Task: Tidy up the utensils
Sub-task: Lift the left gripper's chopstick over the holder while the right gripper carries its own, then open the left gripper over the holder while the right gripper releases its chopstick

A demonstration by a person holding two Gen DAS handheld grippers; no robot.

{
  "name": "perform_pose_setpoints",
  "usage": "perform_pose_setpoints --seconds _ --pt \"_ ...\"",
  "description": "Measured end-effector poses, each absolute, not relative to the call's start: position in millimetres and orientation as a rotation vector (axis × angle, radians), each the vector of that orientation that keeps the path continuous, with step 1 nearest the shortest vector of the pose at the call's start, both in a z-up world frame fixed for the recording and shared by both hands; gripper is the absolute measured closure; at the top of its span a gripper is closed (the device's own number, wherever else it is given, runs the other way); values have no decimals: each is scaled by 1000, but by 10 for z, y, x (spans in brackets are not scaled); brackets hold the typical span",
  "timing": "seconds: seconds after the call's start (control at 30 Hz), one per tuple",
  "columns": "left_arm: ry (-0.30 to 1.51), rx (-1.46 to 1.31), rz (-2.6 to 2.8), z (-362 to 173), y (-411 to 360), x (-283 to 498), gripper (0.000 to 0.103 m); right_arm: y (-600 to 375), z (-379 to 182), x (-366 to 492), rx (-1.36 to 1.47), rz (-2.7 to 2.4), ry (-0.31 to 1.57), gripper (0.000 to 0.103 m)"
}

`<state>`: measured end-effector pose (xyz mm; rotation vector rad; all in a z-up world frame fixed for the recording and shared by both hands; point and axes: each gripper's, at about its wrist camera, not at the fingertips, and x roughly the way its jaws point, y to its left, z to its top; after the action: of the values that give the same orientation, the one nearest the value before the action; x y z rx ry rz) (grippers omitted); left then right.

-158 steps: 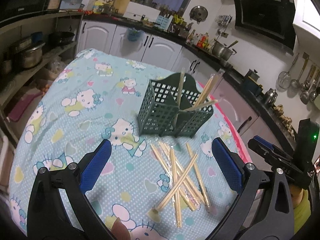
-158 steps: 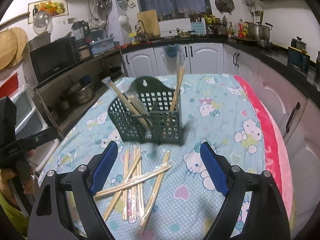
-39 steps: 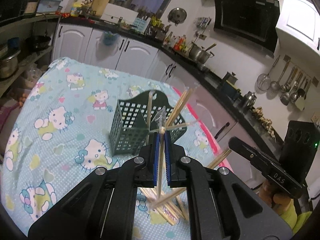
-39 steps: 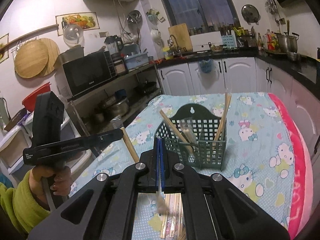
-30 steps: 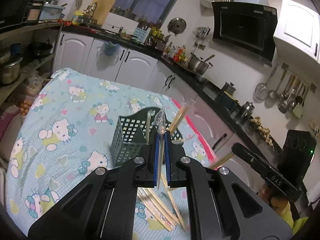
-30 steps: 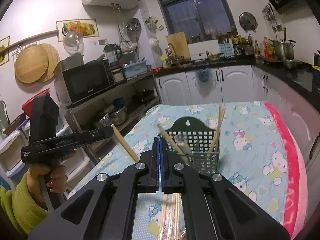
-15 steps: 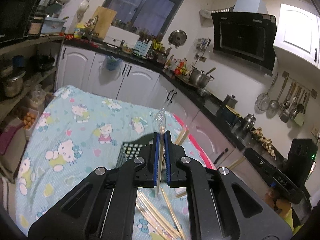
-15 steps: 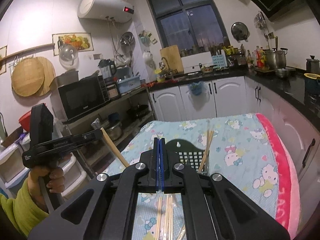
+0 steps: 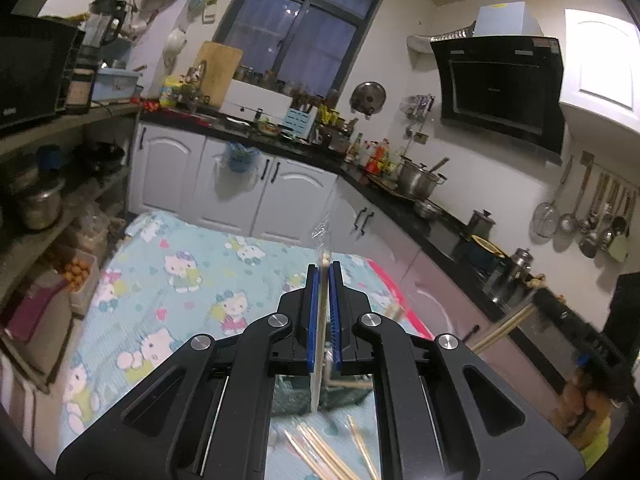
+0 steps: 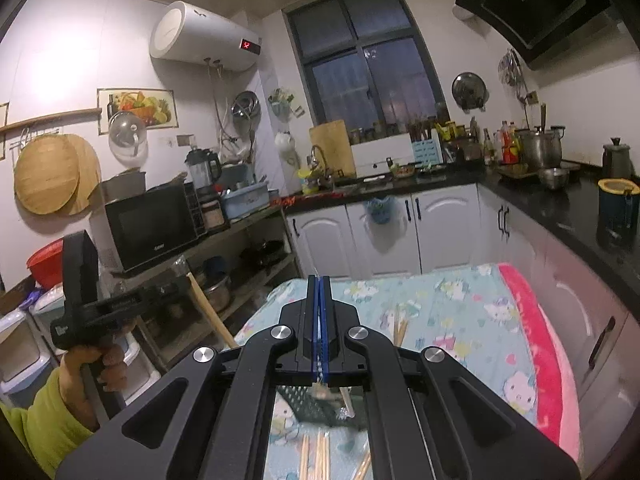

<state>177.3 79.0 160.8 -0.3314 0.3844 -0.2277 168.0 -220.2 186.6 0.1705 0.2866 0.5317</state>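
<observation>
Over the cartoon-print tablecloth (image 9: pixel 168 280), both grippers were clamped on 1 wrapped chopstick each: left gripper (image 9: pixel 325 276), right gripper (image 10: pixel 319 284). Best lowered upright into the green basket (image 10: pixel 316 404).

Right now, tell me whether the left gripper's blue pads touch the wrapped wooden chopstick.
Touching. In the left wrist view, the left gripper is shut on the wrapped chopstick, both pads pressing its sides.
</observation>
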Motion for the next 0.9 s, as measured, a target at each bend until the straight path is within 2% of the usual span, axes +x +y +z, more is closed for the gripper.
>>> perform_pose_setpoints --seconds 0.43,0.9 --pt "334 -324 -160 1724 797 2100 100 -2026 2148 2053 81 451 219 102" --pt "346 -320 -139 1444 672 2349 100 -1829 1780 2404 89 460 332 102"
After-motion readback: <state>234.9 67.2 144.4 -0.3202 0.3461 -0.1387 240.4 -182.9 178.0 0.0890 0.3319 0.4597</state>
